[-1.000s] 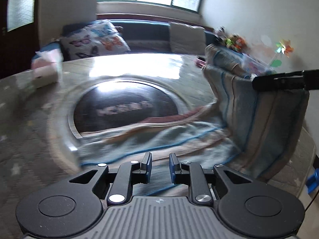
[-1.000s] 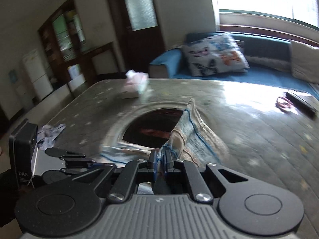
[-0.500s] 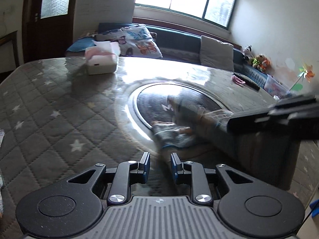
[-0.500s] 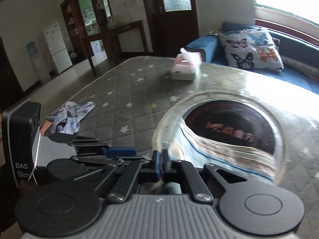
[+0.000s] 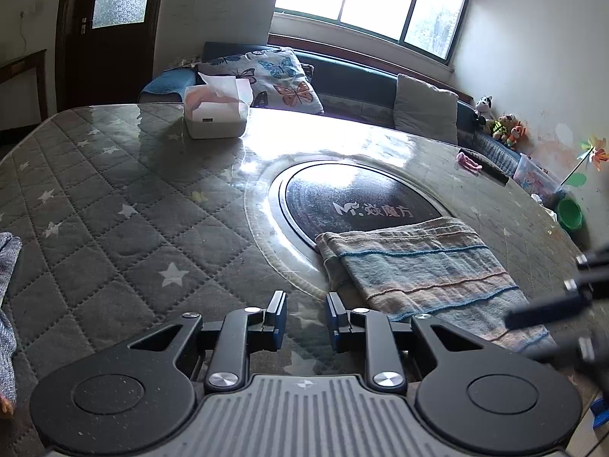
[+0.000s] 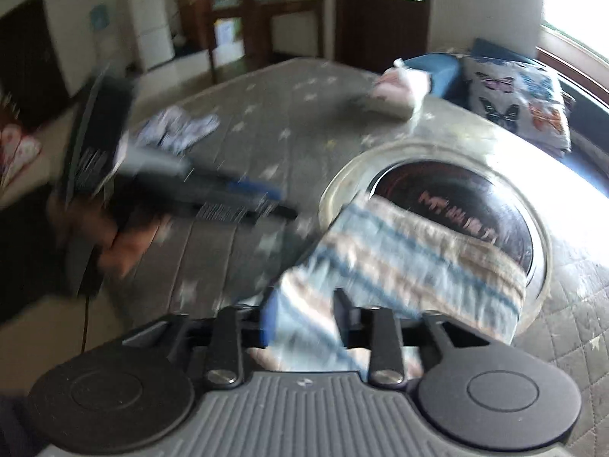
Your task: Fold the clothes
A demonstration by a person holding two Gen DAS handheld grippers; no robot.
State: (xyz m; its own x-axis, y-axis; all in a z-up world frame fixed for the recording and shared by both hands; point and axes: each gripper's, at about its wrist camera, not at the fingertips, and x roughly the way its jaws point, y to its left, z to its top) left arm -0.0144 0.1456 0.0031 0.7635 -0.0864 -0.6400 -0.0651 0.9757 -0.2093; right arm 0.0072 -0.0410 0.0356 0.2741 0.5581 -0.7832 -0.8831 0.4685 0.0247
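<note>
Striped cloth (image 5: 418,266) laid folded at lower right of frame, left gripper (image 5: 304,318) fingers parted, nothing held, right gripper (image 6: 302,320) fingers spread wide over blurred cloth

The right wrist view is smeared by motion blur throughout. There the striped blue-and-beige folded cloth (image 6: 399,251) has soft, streaked edges, and its near end drops behind the black two-finger right gripper (image 6: 304,321) (contact with the fingers cannot be judged). The crumpled blue-and-white patterned garment (image 5: 7,304) is cut off by the left wrist view's left edge.
</note>
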